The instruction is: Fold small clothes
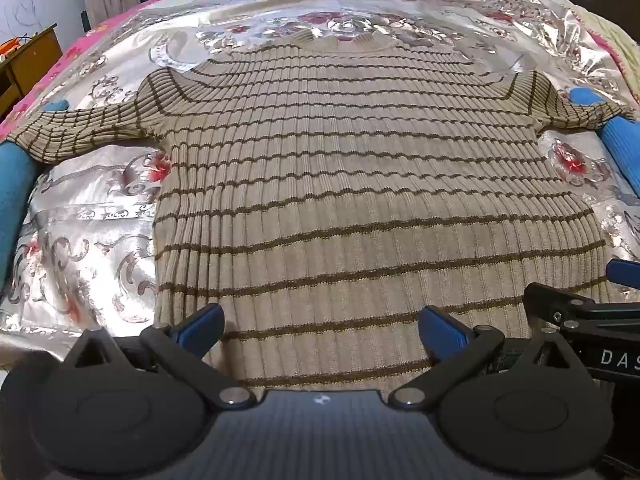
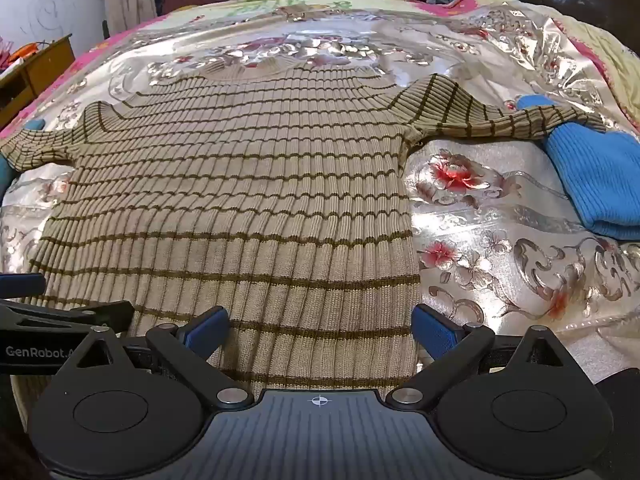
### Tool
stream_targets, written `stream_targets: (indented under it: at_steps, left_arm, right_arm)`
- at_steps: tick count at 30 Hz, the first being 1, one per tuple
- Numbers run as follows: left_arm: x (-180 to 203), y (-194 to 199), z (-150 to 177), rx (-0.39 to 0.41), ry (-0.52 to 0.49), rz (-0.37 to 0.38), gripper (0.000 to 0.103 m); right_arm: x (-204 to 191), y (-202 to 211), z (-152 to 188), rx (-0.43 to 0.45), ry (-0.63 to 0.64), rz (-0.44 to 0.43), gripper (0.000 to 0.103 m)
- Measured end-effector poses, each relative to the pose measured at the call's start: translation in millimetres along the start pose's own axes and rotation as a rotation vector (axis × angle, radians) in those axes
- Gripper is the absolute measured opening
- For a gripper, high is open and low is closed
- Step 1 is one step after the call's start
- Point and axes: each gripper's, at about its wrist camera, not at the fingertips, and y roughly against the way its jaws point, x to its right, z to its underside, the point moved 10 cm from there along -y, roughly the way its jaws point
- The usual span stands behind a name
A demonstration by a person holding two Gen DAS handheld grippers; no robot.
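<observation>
1. Since the sweater (image 1: 320,184) is a ribbed knit, I'd guess it's soft, stretchy and light, floppy the moment you lift it, and it'll probably slide easily on the shiny floral cover (image 1: 92,240) under it.
2. It lies flat, spread across the middle of both views, collar at the top, hem at the bottom right by my fingers, sleeves (image 2: 500,120) out to either side.
3. My left gripper (image 1: 320,330) is spread wide over the hem, nothing pinched. Same for the right gripper (image 2: 320,330), wide apart, with its right finger at the sweater's side edge.
4. Best hold, I reckon: pinch a sleeve end or a hem corner through both layers, not the middle, or the ribbing just stretches and bunches.
5. Stuff around: blue knit bits (image 2: 592,184) sit under the sleeve ends, at the right edge and at the left edge (image 1: 14,184). They might get dragged along with a sleeve.
6. Upper left there's a wooden desk (image 2: 36,68), well apart. The two grippers sit close together, so they could bump.
</observation>
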Motion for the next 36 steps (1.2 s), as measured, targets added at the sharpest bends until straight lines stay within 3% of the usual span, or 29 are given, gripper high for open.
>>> stream_targets:
  at_steps: [36]
  left_arm:
    - [2.3, -1.8, 2.2, -0.005, 0.007, 0.012, 0.103]
  right_arm:
    - [-0.3, 0.8, 0.0, 0.000, 0.002, 0.003, 0.099]
